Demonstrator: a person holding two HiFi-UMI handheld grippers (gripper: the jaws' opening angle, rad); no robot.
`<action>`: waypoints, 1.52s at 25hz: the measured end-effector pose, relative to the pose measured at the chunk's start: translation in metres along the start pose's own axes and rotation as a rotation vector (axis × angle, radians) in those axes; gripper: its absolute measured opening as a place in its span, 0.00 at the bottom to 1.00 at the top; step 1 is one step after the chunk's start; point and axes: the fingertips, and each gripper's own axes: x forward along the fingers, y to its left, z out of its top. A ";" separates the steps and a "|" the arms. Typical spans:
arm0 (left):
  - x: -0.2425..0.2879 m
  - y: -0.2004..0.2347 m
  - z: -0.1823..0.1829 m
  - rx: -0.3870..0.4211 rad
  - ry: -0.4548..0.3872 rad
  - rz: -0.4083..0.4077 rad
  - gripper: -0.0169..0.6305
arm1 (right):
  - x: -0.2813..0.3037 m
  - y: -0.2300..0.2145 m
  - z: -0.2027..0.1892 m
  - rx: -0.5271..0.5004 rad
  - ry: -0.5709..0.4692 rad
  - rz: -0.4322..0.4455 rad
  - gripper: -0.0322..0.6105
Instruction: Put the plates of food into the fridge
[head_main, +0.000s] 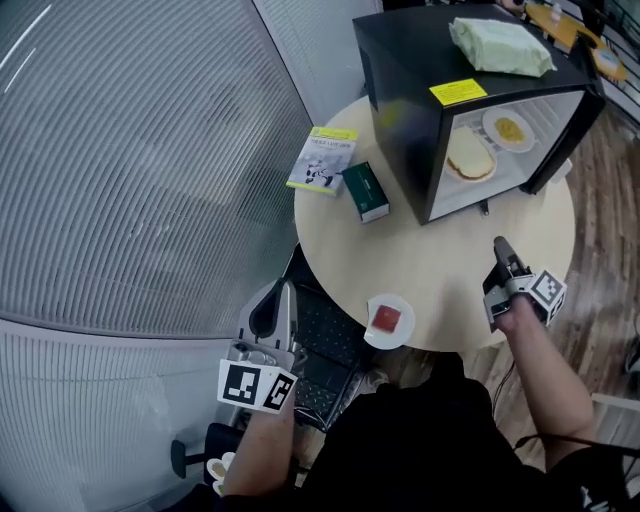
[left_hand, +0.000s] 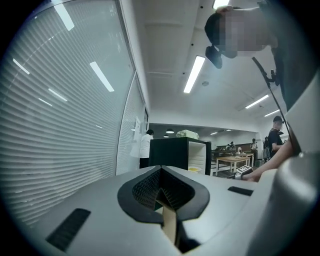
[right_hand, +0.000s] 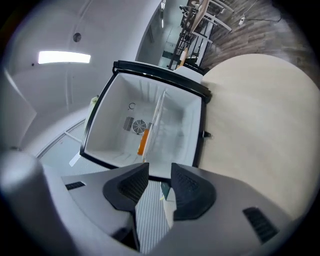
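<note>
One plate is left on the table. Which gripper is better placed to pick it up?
Probably right. The right gripper is over the table, jaws apart and empty. The left gripper is beyond the table's edge, jaws together. The plate lies between them.

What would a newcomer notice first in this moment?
The open black fridge at the far side of the round table, a bread plate and a yellow-food plate already inside. Then the small plate of red food alone at the table's near edge, with the left gripper and right gripper empty either side.
</note>
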 end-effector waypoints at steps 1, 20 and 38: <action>-0.007 0.005 -0.005 -0.004 0.009 -0.009 0.03 | -0.007 -0.004 -0.019 -0.003 0.013 -0.002 0.24; -0.083 0.041 -0.050 0.037 0.109 -0.057 0.03 | -0.113 -0.117 -0.327 0.112 0.371 -0.172 0.24; -0.122 0.043 -0.059 0.126 0.209 -0.026 0.03 | -0.060 -0.154 -0.364 0.201 0.379 -0.105 0.24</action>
